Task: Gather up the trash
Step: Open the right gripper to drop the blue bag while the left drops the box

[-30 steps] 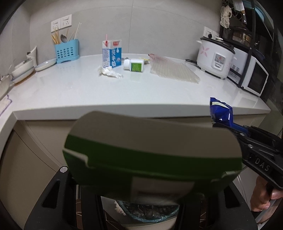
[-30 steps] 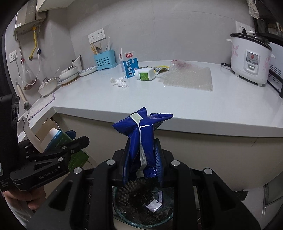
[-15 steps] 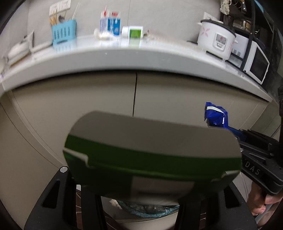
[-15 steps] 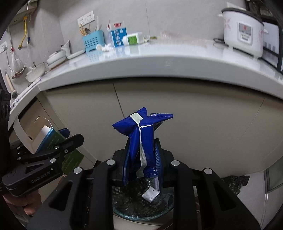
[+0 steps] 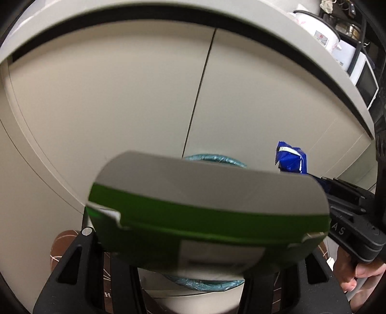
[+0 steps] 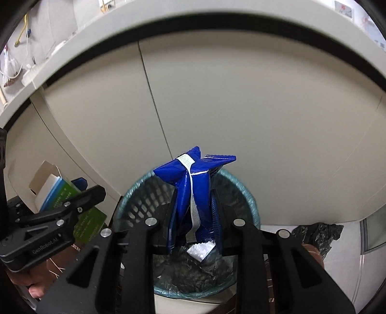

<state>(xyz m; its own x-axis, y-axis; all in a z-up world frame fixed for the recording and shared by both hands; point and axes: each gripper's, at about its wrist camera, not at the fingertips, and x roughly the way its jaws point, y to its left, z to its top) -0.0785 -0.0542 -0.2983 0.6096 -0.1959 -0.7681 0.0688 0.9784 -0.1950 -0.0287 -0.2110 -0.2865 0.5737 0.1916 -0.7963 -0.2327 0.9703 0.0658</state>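
The blue wrapper [image 6: 193, 193] stands upright, pinched at its lower half so its crumpled top hangs directly over the lined waste basket [image 6: 251, 205], ready to fall in once released. The right tongs [image 6: 193, 227] are closed to a narrow gap, gripping only that wrapper. At nine o'clock from the basket, the green-and-white carton [image 6: 70, 200] is held just beside the rim, seemingly waiting its turn. The left tongs [image 6: 82, 193] are clamped on the carton, which fills their own view [image 5: 207, 212]. Beige cabinet doors [image 6: 241, 108] stand behind, under the surface edge [image 6: 193, 14].
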